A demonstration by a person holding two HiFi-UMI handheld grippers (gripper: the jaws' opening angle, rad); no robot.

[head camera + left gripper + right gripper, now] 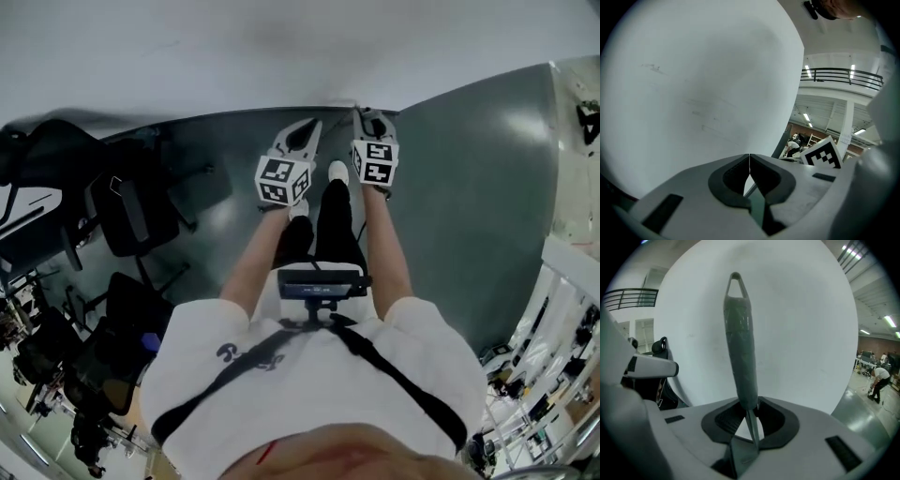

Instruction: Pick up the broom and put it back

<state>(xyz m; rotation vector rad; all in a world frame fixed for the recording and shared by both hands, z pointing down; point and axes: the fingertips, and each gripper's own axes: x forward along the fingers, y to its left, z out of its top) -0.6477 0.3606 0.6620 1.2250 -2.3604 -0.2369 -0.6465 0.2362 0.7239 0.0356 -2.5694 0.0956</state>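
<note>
Right claw (751,409) clamped on the upright grey-green broom handle (740,343), hanging loop at its top, left claw (749,165) closed tip to tip, white wall (693,93) beyond

A plain white wall (281,47) fills the far side and meets a smooth grey floor (469,187). Black office chairs (131,211) stand clustered to the left, close to the wall. Far off on the right, a person (880,377) bends over on the open floor under strip ceiling lights (889,322). A dark railing (843,76) lines an upper level.
</note>
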